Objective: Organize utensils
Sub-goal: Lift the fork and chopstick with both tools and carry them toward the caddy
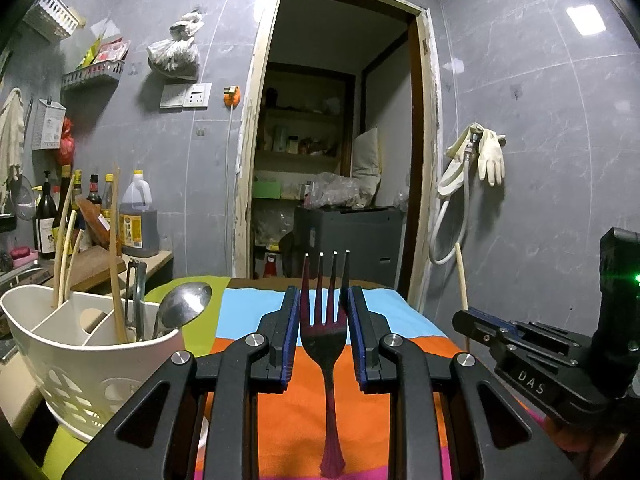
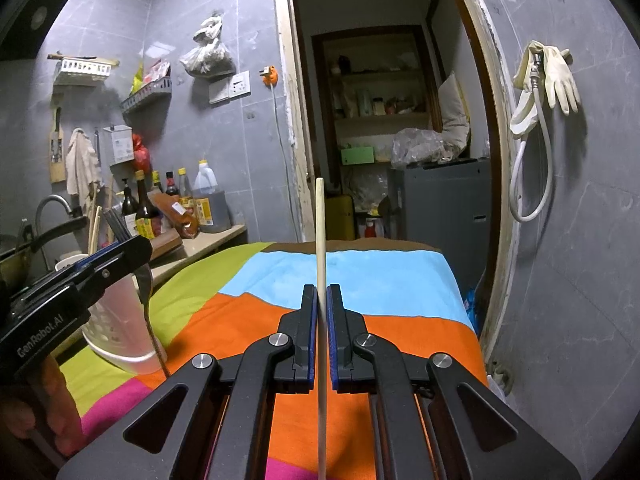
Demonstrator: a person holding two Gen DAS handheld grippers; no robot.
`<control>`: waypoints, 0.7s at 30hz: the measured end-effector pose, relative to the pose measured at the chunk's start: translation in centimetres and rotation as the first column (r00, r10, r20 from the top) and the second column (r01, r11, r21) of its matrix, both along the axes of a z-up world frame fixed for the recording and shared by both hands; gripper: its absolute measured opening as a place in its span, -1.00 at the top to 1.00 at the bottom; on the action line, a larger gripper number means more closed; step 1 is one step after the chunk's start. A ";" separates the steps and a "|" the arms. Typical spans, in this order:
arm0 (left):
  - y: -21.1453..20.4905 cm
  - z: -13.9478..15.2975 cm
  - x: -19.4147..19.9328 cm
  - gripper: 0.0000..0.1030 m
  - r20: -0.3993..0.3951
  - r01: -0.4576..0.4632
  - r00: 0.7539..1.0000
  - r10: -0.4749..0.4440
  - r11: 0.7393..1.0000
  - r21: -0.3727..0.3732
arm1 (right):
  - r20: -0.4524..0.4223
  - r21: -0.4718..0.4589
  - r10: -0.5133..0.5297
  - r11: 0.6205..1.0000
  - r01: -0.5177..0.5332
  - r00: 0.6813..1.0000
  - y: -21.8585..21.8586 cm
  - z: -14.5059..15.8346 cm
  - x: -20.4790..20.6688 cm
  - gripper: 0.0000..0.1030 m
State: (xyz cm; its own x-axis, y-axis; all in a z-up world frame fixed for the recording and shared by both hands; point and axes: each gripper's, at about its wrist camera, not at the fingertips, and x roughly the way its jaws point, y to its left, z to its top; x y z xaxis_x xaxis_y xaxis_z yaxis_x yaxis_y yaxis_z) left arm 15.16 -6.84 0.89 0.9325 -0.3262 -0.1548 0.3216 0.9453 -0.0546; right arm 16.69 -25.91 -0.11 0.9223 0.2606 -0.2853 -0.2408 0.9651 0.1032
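1. Left wrist view: the left gripper (image 1: 324,300) stands narrowly parted around a fork (image 1: 325,320), tines upright; whether the pads (image 1: 291,332) actually press it I cannot tell. Metal, stiff and slick, it is best held at the neck. The utensil holder (image 1: 80,360) sits just left.
2. Right wrist view: the right gripper (image 2: 322,300) is clamped on a chopstick (image 2: 321,240), light, stiff wood, upright between the pads.

Right tongs (image 2: 322,300) clamped on pale wooden chopstick (image 2: 320,232), stick upright between blue pads, tip rising above striped cloth (image 2: 400,280) on surface. Left tongs (image 2: 116,256) enter at left edge, gripping fork (image 2: 154,332) in front of white perforated utensil holder (image 2: 120,328). Sauce bottles (image 2: 176,204) line counter beyond.
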 end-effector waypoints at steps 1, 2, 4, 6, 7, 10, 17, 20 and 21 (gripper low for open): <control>-0.1 0.2 -0.1 0.61 0.004 0.001 1.000 -0.001 1.000 0.001 | 0.001 0.000 0.003 1.000 -0.003 1.000 0.1 0.1 0.0 0.94; -0.1 0.2 -0.2 0.61 0.006 0.002 1.000 -0.002 1.000 0.002 | 0.002 -0.001 0.003 1.000 -0.003 1.000 0.2 0.1 -0.1 0.94; -0.2 0.5 -0.4 0.61 0.008 0.003 1.000 -0.003 1.000 0.003 | 0.005 -0.003 0.005 1.000 -0.005 1.000 0.3 0.3 -0.2 0.94; -0.3 0.8 -0.4 0.62 0.008 0.001 1.000 -0.001 1.000 0.000 | 0.008 -0.005 0.008 1.000 -0.008 1.000 0.3 0.4 -0.2 0.94; -0.3 0.9 -0.5 0.61 0.008 0.002 1.000 -0.002 1.000 -0.003 | 0.011 -0.005 0.009 1.000 -0.008 1.000 0.3 0.5 -0.3 0.94; -0.1 1.4 -0.5 0.61 0.006 0.001 1.000 -0.001 1.000 -0.017 | 0.018 -0.002 0.010 1.000 -0.010 1.000 0.4 0.8 -0.4 0.94; 0.2 2.0 -1.0 0.61 0.001 -0.011 1.000 0.011 1.000 -0.026 | 0.011 0.017 0.015 1.000 -0.015 1.000 0.4 1.1 -0.3 0.94; 0.4 2.7 -1.3 0.62 -0.001 -0.015 1.000 0.015 1.000 -0.014 | 0.021 0.009 0.022 1.000 -0.022 1.000 0.5 1.5 -0.4 0.94; 0.4 2.9 -1.3 0.61 -0.007 -0.016 1.000 0.016 1.000 -0.006 | 0.025 0.007 0.024 1.000 -0.025 0.999 0.7 1.7 -0.5 0.94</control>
